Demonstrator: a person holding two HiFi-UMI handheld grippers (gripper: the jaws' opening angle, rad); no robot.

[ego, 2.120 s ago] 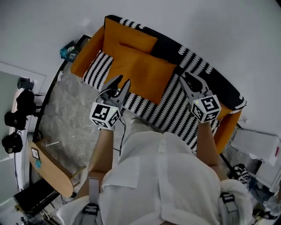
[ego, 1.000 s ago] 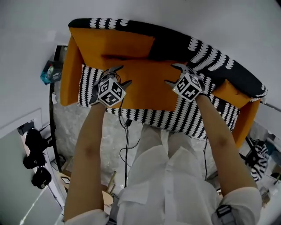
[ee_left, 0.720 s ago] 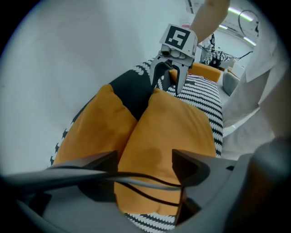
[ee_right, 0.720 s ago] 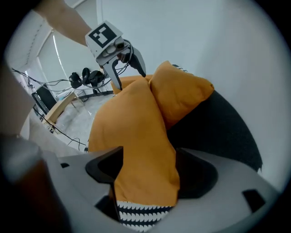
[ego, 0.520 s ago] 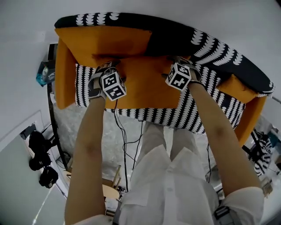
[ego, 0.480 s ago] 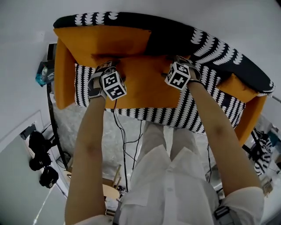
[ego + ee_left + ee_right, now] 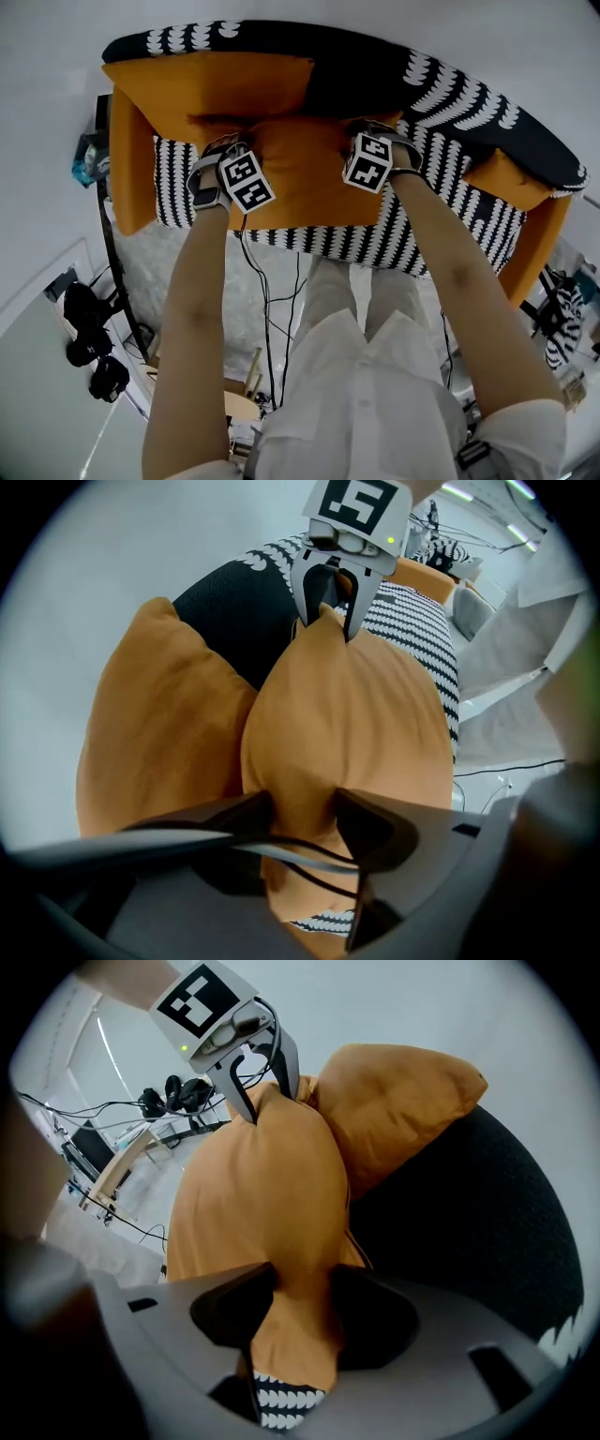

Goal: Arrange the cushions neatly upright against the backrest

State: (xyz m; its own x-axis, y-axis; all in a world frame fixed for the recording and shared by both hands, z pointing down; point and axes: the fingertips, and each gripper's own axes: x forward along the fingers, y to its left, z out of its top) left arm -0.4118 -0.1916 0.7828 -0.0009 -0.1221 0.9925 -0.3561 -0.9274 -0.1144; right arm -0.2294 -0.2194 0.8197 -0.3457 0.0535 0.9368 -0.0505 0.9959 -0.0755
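An orange cushion [image 7: 300,183] lies on the striped sofa seat [image 7: 441,225]. My left gripper [image 7: 225,150] pinches its far left corner and my right gripper [image 7: 373,129] its far right corner. Both have just been closing and now press into the fabric. In the left gripper view the pads [image 7: 370,822] squeeze the orange cushion [image 7: 347,714], as they [image 7: 370,1312] do in the right gripper view [image 7: 262,1194]. A second orange cushion [image 7: 211,84] stands against the black backrest [image 7: 375,75] at the left.
Orange armrests [image 7: 127,159] close the sofa at both ends. A black-and-white patterned cushion [image 7: 173,183] sits at the left end of the seat. Cables [image 7: 267,300] run across the floor by the person's legs. Camera gear [image 7: 84,337] stands to the left.
Both grippers dropped onto the far edge of the lying cushion and closed on its corners. The fabric now bunches up between each pair of jaws.
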